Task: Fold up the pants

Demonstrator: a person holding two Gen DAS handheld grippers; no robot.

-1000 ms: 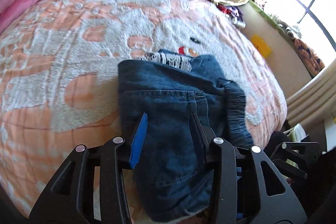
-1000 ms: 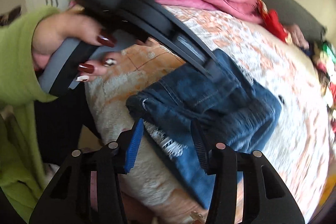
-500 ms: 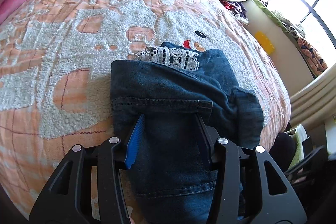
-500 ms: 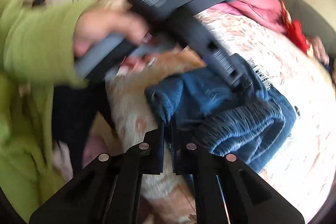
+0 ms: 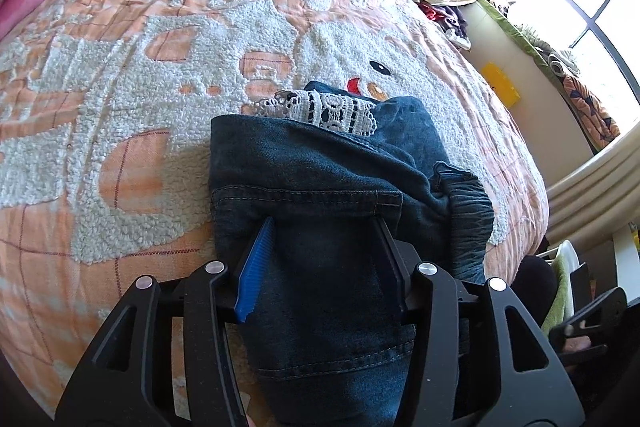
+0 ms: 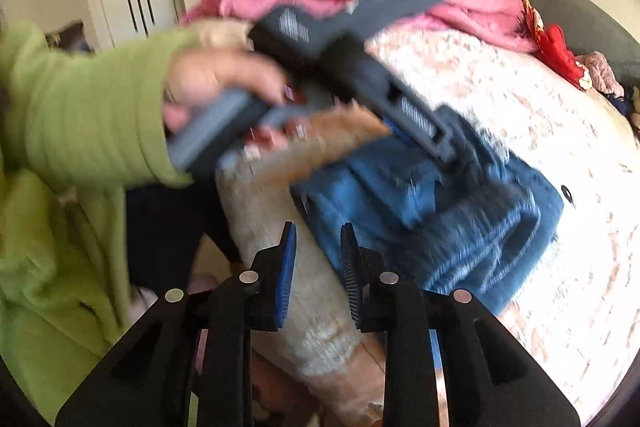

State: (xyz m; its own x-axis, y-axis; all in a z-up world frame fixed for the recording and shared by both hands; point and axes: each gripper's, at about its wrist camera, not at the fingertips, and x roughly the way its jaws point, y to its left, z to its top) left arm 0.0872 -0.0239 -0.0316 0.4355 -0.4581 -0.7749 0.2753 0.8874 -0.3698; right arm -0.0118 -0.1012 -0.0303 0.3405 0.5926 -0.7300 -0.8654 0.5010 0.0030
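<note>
Resting folded jeans [image 5: 320, 195] on orange bedspread [image 5: 120, 155].

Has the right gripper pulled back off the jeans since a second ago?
Yes. The right gripper, jaws opening and empty, now sits over the bedspread edge, beside the jeans.

Black plastic left tool [image 5: 326, 227] and right tool [image 6: 318, 231] carry ribbed blue pads and silver round screws. The person wears a ribbed lime-green sleeve [image 6: 92, 107] and dark red nail polish.
</note>
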